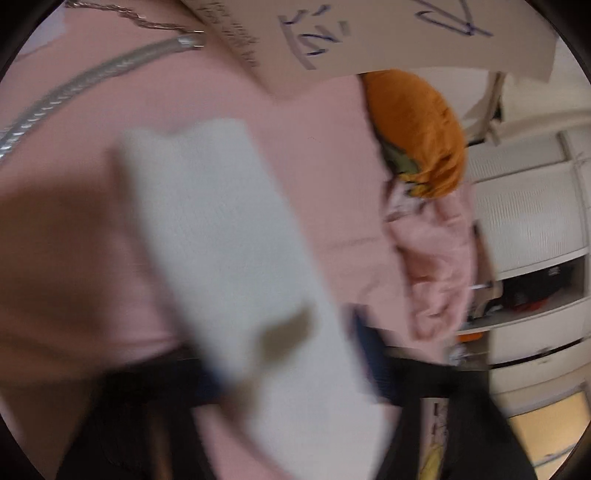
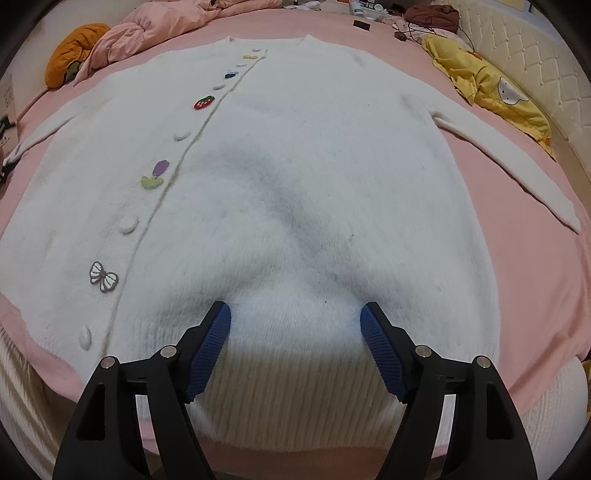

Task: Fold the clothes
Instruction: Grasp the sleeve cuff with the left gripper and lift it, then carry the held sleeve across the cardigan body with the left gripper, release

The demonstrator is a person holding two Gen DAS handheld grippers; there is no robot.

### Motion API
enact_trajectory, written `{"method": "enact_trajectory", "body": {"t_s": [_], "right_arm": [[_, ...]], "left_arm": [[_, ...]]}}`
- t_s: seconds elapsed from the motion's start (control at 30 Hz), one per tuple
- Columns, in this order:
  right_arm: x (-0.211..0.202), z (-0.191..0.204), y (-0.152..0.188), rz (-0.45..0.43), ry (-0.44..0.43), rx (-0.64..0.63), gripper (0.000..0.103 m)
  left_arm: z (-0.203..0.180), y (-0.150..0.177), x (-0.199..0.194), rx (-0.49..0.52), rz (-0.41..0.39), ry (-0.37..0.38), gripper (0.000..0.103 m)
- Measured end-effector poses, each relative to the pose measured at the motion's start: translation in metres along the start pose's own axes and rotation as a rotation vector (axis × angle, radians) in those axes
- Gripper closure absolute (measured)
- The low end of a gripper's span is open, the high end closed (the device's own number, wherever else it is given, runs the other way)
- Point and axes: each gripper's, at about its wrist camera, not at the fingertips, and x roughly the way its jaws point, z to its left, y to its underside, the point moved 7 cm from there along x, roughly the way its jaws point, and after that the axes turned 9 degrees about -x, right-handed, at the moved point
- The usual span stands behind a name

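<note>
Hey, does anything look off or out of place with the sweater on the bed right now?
Mostly no: the white cardigan lies flat and buttoned on the pink bed. The one oddity is a grey patch mid-body, probably the shadow of the open right tongs rather than a stain. The left wrist view is too blurred to judge.

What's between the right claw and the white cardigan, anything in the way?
Nothing visible. The right claw is open directly over the cardigan, its blue pads either side of the ribbed hem. The yellow garment and pink quilt lie off to the sides on the bed.
</note>
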Motion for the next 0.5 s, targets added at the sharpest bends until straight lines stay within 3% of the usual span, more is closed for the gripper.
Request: {"method": "enact_trajectory", "body": {"t_s": [0.07,0.13,0.33,0.5], "right_arm": [[0.000,-0.001,0.000,-0.003,-0.005,0.004,0.029],[0.000,-0.001,0.000,-0.004,-0.008,0.006,0.029],[-0.001,-0.001,-0.001,-0.014,-0.022,0.018,0.029],[-0.002,-0.001,-0.001,-0.024,-0.032,0.026,0.029]], "left_arm": [[0.018,-0.002,-0.003,-0.076,0.030,0.070,0.092],[0.021,-0.004,-0.012,-0.094,0.009,0.100,0.092],[-0.025,0.006,-0.032,0.122,-0.079,0.025,0.092],[-0.099,0.038,-0.045,0.305,-0.098,0.058,0.092]]}}
